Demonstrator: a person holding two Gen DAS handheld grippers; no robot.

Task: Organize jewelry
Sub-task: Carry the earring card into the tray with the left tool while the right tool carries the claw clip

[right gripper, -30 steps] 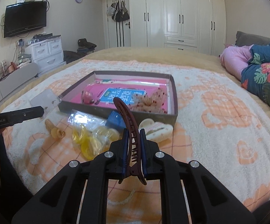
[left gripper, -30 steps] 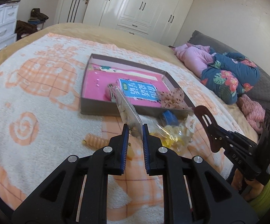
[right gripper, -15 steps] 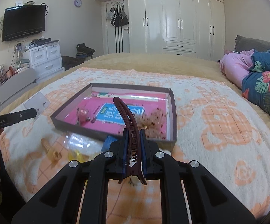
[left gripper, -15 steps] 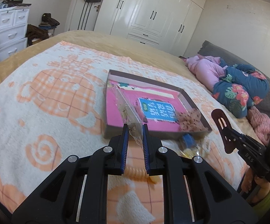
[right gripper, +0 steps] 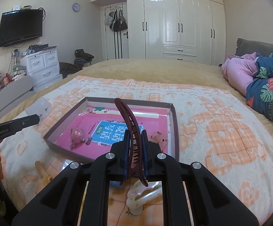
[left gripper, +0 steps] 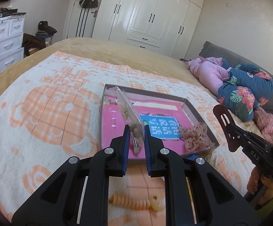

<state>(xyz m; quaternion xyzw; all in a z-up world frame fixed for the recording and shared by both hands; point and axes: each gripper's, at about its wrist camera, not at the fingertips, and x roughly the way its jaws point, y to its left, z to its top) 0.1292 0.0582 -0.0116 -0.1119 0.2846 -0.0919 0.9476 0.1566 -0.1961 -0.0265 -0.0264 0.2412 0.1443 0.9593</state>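
Observation:
A shallow brown box (left gripper: 200, 116) with a pink printed bottom lies on the bed; it also shows in the right wrist view (right gripper: 174, 124). My left gripper (left gripper: 136, 131) is shut on a clear plastic jewelry packet (left gripper: 127, 109), held above the box's near left part. My right gripper (right gripper: 134, 137) is shut on a dark red hair claw clip (right gripper: 128, 124), held in front of the box's near edge. It shows at the right of the left wrist view (left gripper: 225, 120). In the box lie a speckled scrunchie (left gripper: 194, 137) and a pink hair clip (right gripper: 77, 134).
On the orange and white blanket (left gripper: 42, 113) before the box lie an orange spiral hair tie (left gripper: 136, 203) and a cream claw clip (right gripper: 142, 195). Pink and floral bedding (left gripper: 240, 86) is heaped at the right. Drawers (right gripper: 42, 66) and wardrobes (right gripper: 174, 24) stand beyond the bed.
Both grippers have risen and moved forward toward the box, each keeping its item. The packet now hangs over the box; the loose items in front have dropped low in view.

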